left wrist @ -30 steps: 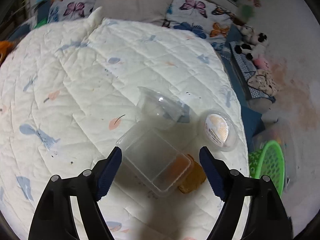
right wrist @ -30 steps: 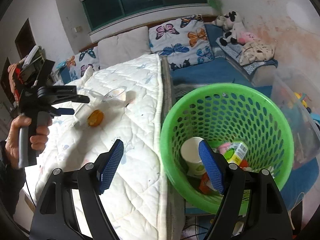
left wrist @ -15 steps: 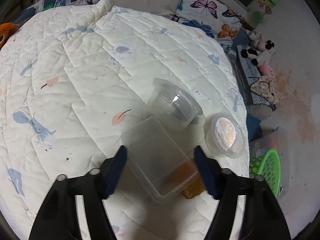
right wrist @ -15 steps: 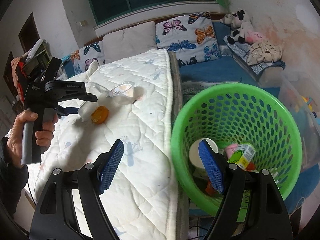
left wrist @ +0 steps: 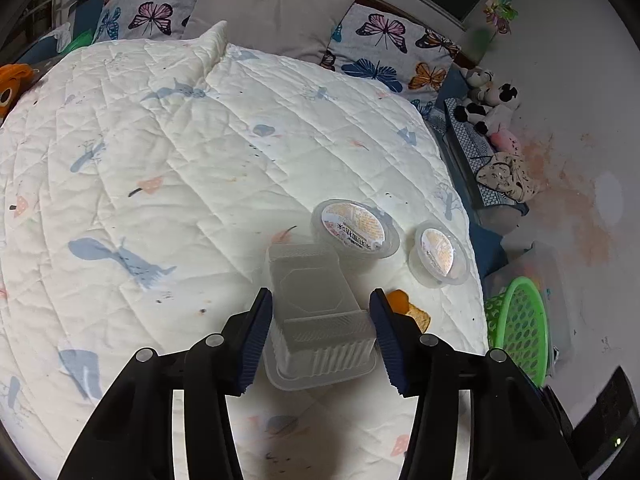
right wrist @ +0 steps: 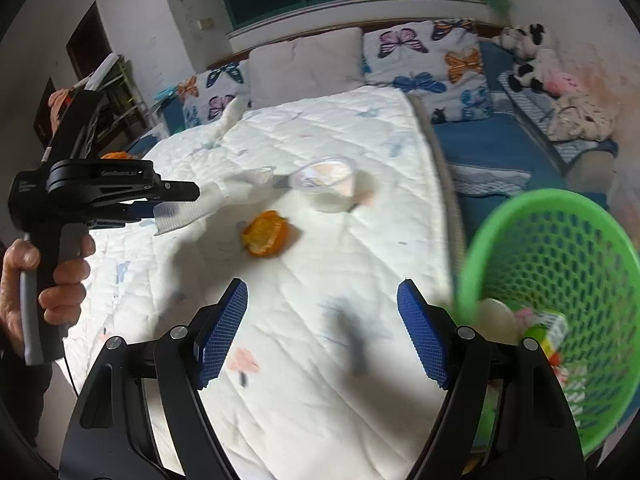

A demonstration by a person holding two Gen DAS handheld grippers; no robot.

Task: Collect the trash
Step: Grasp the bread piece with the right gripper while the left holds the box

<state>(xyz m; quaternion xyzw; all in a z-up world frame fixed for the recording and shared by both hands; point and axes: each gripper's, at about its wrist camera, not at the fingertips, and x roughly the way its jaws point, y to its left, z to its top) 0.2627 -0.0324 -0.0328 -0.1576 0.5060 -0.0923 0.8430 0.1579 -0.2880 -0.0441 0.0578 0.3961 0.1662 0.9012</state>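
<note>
My left gripper (left wrist: pixel 320 336) is closing, blue ribbed pads on either side of the clear rectangular plastic tray (left wrist: pixel 318 316). The tray is thin, see-through, with ridged walls, a flat rim and a hexagon embossed in its base. It sits between the pads, tipped up off the white quilted bedspread (left wrist: pixel 160 184); I can't tell whether the pads press on it yet. In the right wrist view my left hand (right wrist: pixel 44 280) holds that gripper over the quilt with the tray at its tips.

My right gripper (right wrist: pixel 322 332) stands wide with nothing between the blue pads, over bare quilt.

A second ago the tray lay flat on the quilt, covering part of the orange lump (left wrist: pixel 408 308), and my left jaws were much wider. The lump now lies uncovered. The round clear cup that lay on its side now shows its printed foil lid (left wrist: pixel 354 228), beside the second round foil-lidded cup (left wrist: pixel 440 254).

The green perforated plastic basket (right wrist: pixel 560 264) stands off the bed's edge, a paper cup and cartons inside.
</note>
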